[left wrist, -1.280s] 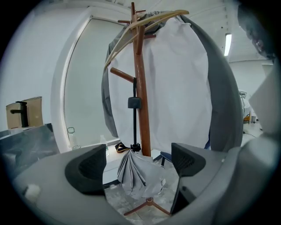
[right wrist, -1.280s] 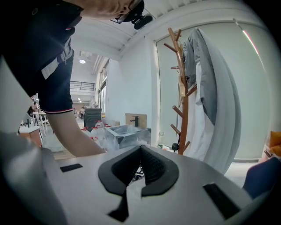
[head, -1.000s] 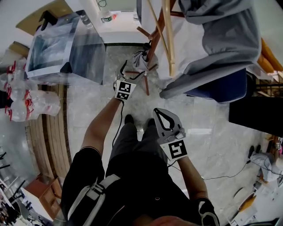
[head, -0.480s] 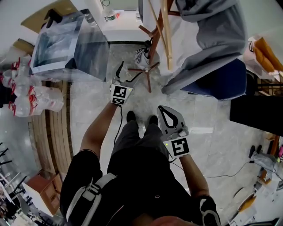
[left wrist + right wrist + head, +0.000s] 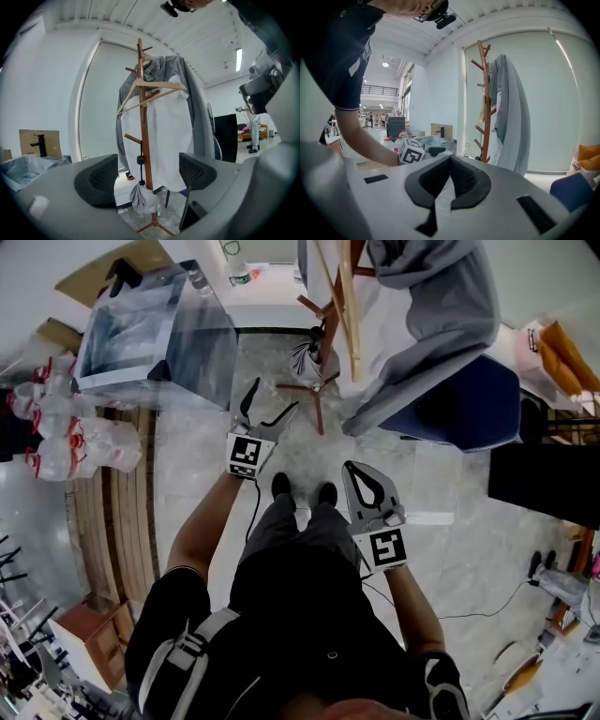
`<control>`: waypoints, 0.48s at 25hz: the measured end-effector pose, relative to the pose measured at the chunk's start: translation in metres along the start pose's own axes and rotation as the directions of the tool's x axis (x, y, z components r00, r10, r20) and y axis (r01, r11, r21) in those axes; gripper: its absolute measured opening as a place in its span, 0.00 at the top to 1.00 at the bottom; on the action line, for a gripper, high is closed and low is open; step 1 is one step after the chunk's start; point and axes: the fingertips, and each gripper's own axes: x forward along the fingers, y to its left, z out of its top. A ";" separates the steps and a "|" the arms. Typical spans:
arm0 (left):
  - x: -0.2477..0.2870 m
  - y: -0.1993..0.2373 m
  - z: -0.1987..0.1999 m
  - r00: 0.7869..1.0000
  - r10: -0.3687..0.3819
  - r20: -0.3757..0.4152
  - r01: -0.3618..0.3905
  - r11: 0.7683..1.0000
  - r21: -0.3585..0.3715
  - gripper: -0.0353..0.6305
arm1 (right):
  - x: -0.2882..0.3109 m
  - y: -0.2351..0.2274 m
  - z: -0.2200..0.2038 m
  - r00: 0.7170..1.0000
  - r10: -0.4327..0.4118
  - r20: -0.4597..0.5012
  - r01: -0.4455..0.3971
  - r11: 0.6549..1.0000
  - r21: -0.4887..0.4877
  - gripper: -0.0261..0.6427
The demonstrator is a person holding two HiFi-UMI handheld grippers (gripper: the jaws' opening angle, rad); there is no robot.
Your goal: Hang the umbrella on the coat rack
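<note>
Pale marble floor, white wall, bright ceiling strip light, blue chair

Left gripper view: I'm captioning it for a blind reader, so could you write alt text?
A folded grey umbrella hangs low on a wooden coat rack, seen past the open, empty jaws of the left gripper, which have just been closing slightly. Higher up hang a grey jacket and a white shirt on a hanger.

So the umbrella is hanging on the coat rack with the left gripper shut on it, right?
No. In the left gripper view the umbrella hangs on the coat rack, but the left gripper is open, apart from it; its jaws have just been closing slightly with nothing between them.
</note>
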 end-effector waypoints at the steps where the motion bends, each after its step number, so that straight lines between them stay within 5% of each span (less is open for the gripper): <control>1: -0.005 -0.001 0.006 1.000 -0.001 0.008 0.001 1.000 0.000 0.34 | -0.002 -0.001 0.001 1.000 0.001 -0.001 -0.001 1.000 0.000 0.96; 6: -0.030 -0.008 0.038 0.999 -0.008 0.044 0.008 1.000 0.001 0.41 | -0.011 -0.001 0.008 1.000 0.009 -0.003 -0.009 1.000 0.003 0.96; 12: -0.057 -0.019 0.076 0.992 -0.003 0.127 0.007 0.999 -0.033 0.62 | -0.019 -0.001 0.018 1.000 0.016 0.004 -0.016 1.000 0.002 0.96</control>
